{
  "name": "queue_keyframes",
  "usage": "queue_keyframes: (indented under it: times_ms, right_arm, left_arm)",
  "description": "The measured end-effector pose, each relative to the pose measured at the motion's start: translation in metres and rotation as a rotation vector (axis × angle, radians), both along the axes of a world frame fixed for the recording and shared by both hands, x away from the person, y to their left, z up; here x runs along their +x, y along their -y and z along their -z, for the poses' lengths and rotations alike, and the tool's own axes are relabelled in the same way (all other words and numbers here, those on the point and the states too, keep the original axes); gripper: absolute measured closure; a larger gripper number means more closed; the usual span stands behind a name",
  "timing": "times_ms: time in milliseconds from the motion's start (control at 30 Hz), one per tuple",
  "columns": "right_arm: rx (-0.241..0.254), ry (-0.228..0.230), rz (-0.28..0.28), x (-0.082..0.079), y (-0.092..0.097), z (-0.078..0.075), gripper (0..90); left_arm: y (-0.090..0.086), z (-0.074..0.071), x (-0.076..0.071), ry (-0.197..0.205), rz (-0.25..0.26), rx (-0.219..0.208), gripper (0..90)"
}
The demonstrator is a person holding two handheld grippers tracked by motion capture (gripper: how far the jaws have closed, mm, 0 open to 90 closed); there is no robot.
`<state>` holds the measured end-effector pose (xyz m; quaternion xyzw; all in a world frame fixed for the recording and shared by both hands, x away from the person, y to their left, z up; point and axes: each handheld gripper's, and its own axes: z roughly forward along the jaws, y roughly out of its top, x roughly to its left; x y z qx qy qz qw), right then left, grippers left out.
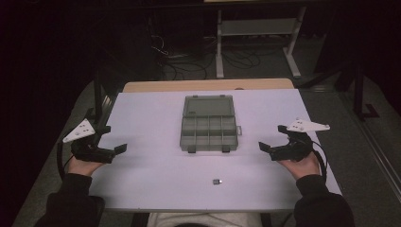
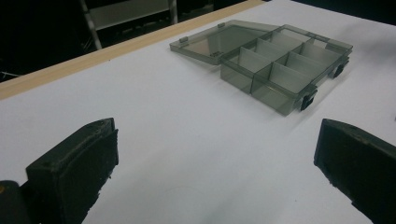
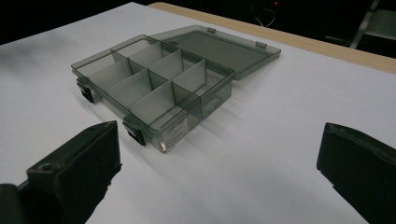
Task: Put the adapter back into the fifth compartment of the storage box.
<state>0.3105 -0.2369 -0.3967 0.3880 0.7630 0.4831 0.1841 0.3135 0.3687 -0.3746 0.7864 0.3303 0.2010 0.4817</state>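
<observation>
A: What lies ahead of the right gripper [image 3: 219,163]?

B: A smoky grey translucent plastic organiser box [image 3: 154,86] with upright dividers, toward eleven o'clock on the white table sheet [image 3: 280,130].

A: Its lid?

B: The flat hinged lid [image 3: 219,49] lies open behind it, toward twelve o'clock. Black latches [image 3: 136,133] face the camera.

A: And the jaws?

B: Spread wide at seven and four o'clock, nothing between them.
</observation>
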Motion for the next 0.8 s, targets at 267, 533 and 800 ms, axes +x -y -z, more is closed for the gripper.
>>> queue_keyframes:
  times_ms: [267,533,800]
  right_arm:
    - [-0.005,-0.005,-0.002,0.0,0.0,0.001,0.0]
    - [-0.007,-0.008,-0.004,0.0,0.0,0.001,0.0]
    - [-0.012,-0.009,-0.008,0.001,0.0,0.002,0.0]
  left_arm:
    - [0.002,-0.003,-0.001,-0.002,0.017,0.043,0.0]
    - [0.014,-0.015,-0.002,0.009,0.068,0.05,0.0]
    - [0.024,-0.029,0.002,0.015,0.112,0.084,0.0]
